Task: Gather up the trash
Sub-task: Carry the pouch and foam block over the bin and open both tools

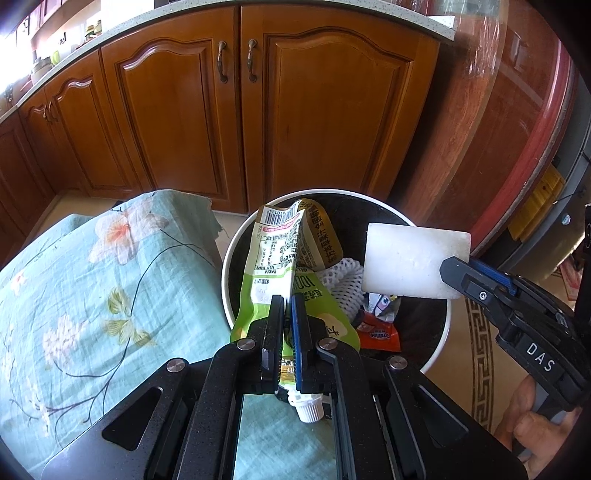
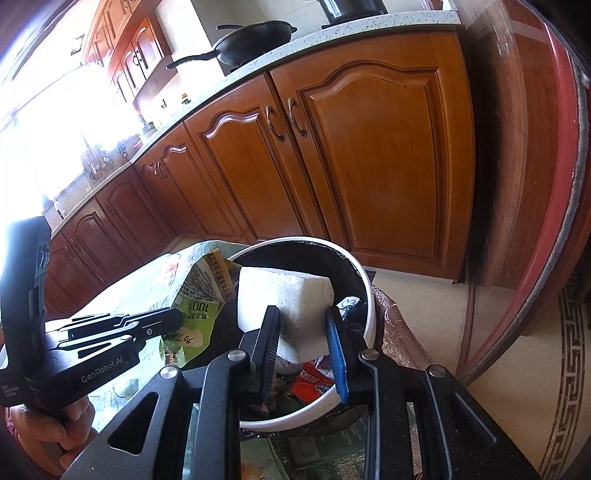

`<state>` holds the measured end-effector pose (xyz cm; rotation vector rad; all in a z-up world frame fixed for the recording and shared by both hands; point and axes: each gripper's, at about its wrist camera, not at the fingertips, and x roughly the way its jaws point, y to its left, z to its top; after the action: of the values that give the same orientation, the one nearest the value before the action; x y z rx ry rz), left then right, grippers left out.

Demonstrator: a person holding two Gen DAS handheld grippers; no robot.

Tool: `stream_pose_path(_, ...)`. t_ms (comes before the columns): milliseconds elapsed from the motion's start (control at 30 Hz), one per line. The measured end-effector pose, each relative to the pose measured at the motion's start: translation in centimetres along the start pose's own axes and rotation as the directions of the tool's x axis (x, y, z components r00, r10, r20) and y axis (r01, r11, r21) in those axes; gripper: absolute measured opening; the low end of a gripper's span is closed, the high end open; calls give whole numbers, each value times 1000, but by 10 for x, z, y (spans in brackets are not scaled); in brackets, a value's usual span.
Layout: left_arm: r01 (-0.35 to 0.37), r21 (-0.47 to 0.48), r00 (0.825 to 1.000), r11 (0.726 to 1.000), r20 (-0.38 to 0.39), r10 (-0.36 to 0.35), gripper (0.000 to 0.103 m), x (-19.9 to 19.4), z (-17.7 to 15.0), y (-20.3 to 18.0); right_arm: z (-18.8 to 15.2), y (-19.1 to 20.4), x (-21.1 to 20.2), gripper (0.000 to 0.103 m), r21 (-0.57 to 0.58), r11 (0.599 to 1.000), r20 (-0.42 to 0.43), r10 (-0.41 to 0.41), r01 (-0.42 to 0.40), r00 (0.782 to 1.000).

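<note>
Wooden cabinets (image 1: pixel 325 110), floral cloth (image 1: pixel 92 280), wok (image 2: pixel 255 40)

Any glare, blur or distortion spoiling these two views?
Left wrist view: sharp, fisheye bends the speckled countertop; small blown-out window patch top left. Right wrist view: window glare whitens the left side, washing out the black left gripper's handle; white foam block stays crisp.

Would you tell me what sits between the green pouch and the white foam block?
In the left wrist view, a white foam net lies in the bin between the green pouch and white foam block.
</note>
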<state>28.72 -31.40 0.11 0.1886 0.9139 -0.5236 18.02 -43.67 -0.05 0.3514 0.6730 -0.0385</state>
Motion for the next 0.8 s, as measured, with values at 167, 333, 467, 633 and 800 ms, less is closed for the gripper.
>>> stream_pose_path(167, 13, 1, 1000, 1000, -5, -13, 4, 2, 2, -1, 2, -1, 5, 26, 2, 1000, -8, -10, 10, 1000)
stream_pose_path(333, 22, 6, 1000, 1000, -5, -22, 4, 2, 4, -1, 4, -1, 9, 30, 7, 1000, -16, -16, 16, 1000)
stream_pose_path(467, 36, 5, 999, 999, -12, -36, 14, 2, 4, 1, 3, -4, 12, 34, 29, 1000, -28, -9, 10, 1000)
stream_pose_path(633, 32, -8, 999, 999, 20, -32, 28, -8, 3, 7, 1, -5, 9, 49, 43, 999, -17, 4, -3, 1000)
stream_pose_path(800, 28, -57, 997, 998, 74, -24, 44, -29, -6, 20, -1, -4, 0, 70, 61, 998, 10, 26, -27, 1000)
